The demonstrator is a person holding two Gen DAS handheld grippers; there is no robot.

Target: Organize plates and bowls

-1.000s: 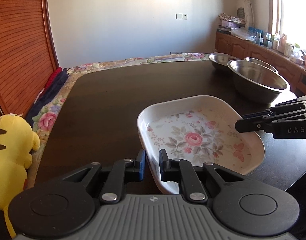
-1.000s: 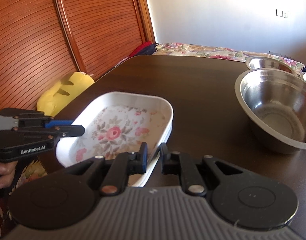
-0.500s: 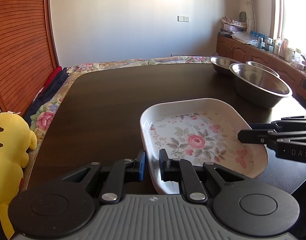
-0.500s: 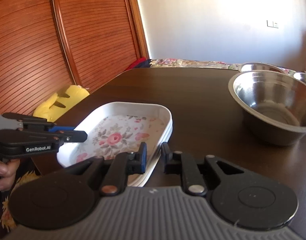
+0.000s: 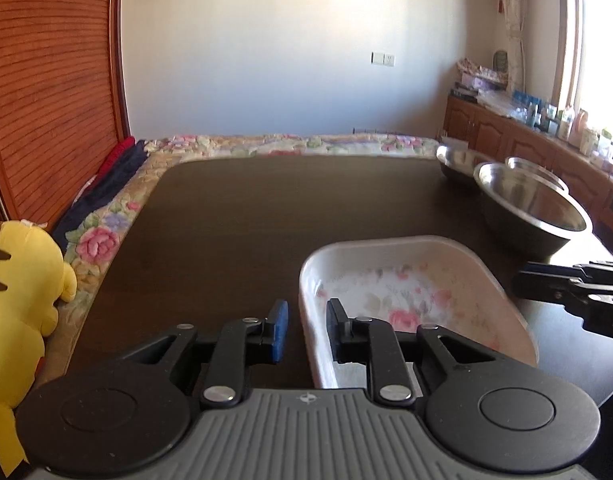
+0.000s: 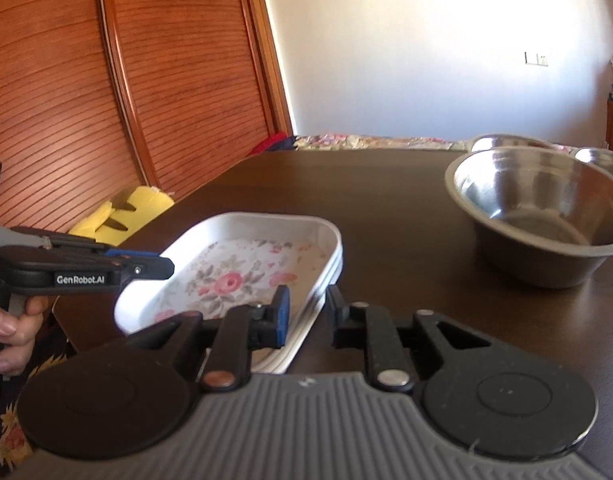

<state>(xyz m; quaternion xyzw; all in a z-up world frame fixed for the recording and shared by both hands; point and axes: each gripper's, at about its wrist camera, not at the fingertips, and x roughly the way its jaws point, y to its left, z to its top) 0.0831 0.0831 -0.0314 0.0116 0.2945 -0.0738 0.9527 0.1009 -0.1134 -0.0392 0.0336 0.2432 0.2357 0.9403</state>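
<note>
**Floral dish between two grippers**

Left wrist view: the left gripper [image 5: 306, 330] is opening, its fingers astride the floral dish's [image 5: 410, 280] near-left rim without pressing it.

Right wrist view: the right gripper [image 6: 306, 312] stands slightly apart astride the dish's near-right rim; steel bowl [image 6: 542, 216] far right on the table [image 6: 386, 192].

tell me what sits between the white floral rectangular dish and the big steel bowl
Nothing: only bare dark wooden table separates the white floral rectangular dish from the big steel bowl, seen clearly in the right wrist view.
</note>
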